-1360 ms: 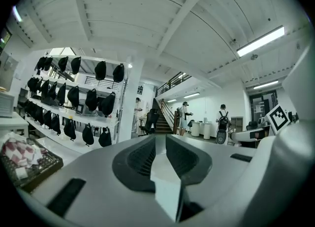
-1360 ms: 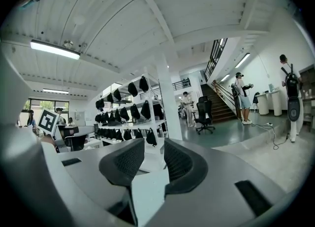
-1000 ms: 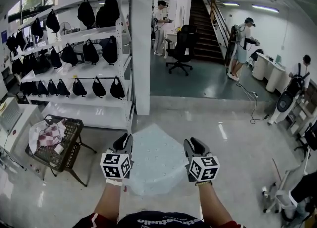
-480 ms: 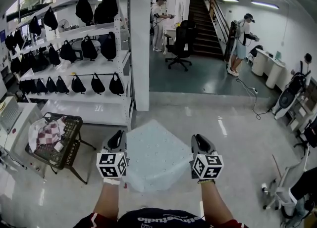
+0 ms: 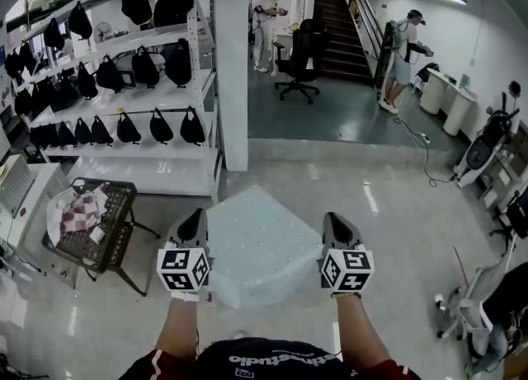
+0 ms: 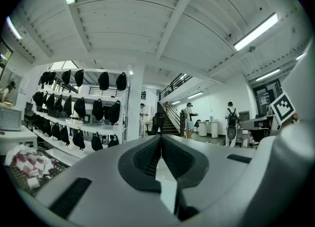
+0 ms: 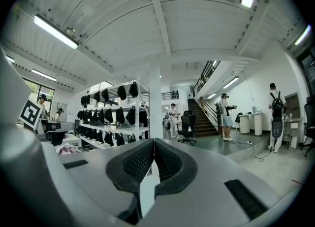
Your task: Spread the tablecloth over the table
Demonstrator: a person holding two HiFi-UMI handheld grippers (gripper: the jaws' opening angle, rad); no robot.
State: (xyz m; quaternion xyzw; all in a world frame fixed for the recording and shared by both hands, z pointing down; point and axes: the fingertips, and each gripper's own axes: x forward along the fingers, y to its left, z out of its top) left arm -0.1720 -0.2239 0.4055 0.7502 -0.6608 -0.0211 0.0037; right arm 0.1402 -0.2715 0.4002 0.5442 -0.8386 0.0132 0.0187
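You hold the tablecloth (image 5: 262, 242) by two opposite edges so that it stretches flat between the grippers. I judge the wide spacing keeps it from sagging before you lay it. The left gripper (image 5: 195, 222) has just closed its jaws and pinches a pale strip of the cloth, and the right gripper (image 5: 337, 223) has done the same on its side. Your forearms (image 5: 186, 329) reach straight ahead, side by side, with both grippers level. I cannot make out a table under the cloth.
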